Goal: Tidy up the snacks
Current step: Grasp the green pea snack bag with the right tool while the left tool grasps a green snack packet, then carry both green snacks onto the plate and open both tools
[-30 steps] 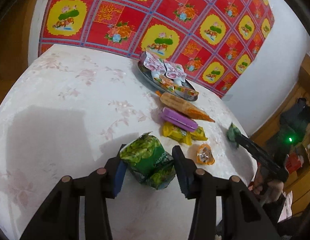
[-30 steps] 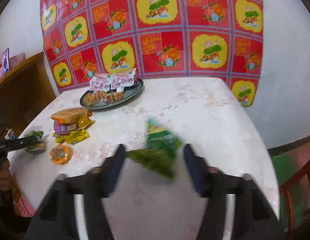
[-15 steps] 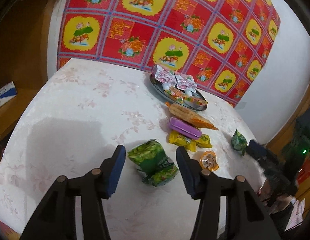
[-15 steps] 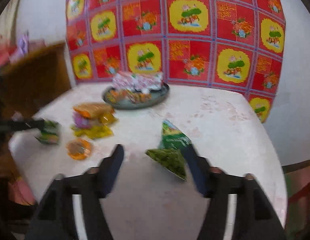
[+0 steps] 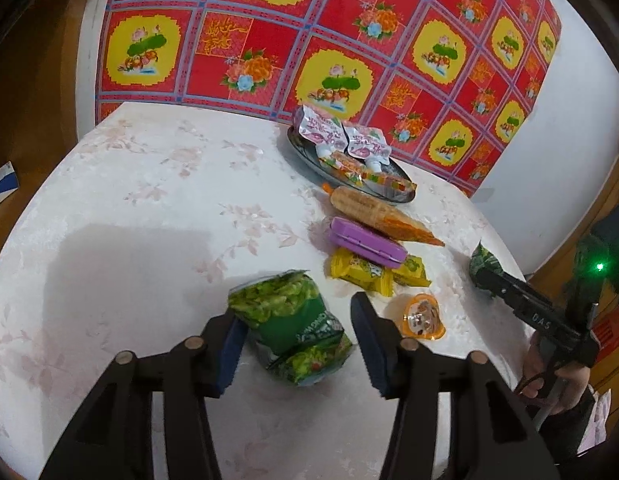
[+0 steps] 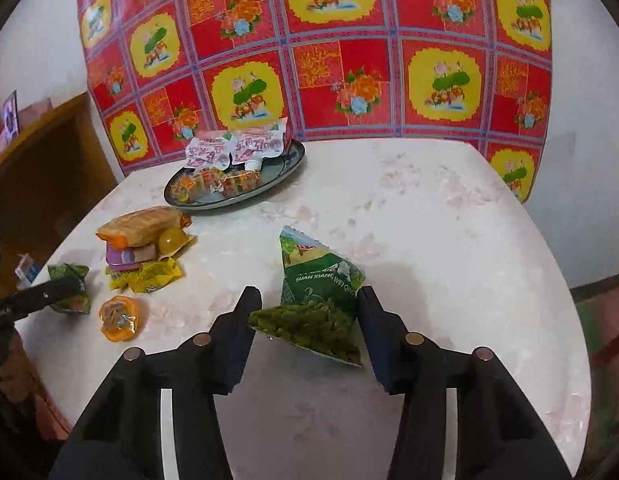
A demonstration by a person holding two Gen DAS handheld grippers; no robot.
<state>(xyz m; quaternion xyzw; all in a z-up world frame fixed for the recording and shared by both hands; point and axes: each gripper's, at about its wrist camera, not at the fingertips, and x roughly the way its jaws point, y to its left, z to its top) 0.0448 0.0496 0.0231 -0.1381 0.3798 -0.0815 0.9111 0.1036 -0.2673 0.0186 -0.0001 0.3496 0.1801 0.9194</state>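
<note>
Left gripper (image 5: 295, 312): jaws spread wide, not clamping. A green bag (image 5: 293, 322) lies between them on the table (image 5: 149, 208); it is crinkled, with a pea picture at its far end, white lettering across the middle, and its left edge at the left pad. Right gripper (image 6: 308, 294): jaws also spread, straddling a green bag (image 6: 319, 296) that lies flat, roughly triangular, with white lettering and green peas at the near end, its right edge just beside the right pad. I cannot tell whether the two views show one bag or two. Outward in the left view: one orange jelly cup (image 5: 423, 316), two yellow packets (image 5: 363, 270), one purple case (image 5: 367, 242) lying on them, one orange cone packet (image 5: 379, 214), then one dark plate (image 5: 309, 158) near the wall, holding two white pouches (image 5: 321, 130) and a strip of coloured sweets (image 5: 369, 174). Near the table edge, one small green packet (image 5: 483, 262) sits at the tip of another gripper (image 5: 529, 312) held in a hand (image 5: 549, 380); its jaws are not readable. Behind the table hangs one red-and-yellow flowered cloth (image 5: 349, 40).
</note>
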